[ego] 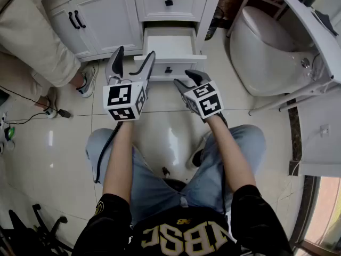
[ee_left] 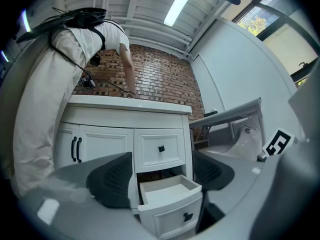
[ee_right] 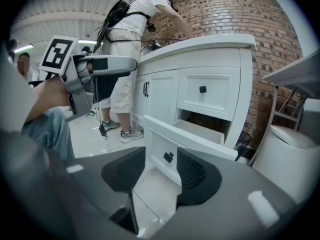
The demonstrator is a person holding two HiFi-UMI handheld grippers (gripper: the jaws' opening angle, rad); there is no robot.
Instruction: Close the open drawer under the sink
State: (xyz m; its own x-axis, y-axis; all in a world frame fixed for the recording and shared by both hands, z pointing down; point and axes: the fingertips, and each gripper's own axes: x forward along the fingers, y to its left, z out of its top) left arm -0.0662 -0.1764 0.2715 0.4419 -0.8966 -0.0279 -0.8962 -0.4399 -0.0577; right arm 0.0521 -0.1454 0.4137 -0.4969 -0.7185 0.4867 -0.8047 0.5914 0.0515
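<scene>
The white vanity stands at the top of the head view. Its lower drawer is pulled out and empty, and its front carries a small black knob. My left gripper is held level just left of the drawer front, with its jaws open and nothing between them. In the left gripper view the open drawer shows between the pads. My right gripper is open a short way in front of the drawer front, tilted down, with the knob seen in its gap.
A closed drawer sits above the open one, with two cabinet doors to its left. Beside the vanity, at the left, a person in light trousers stands with a shoe near my left gripper. A white toilet stands at the right.
</scene>
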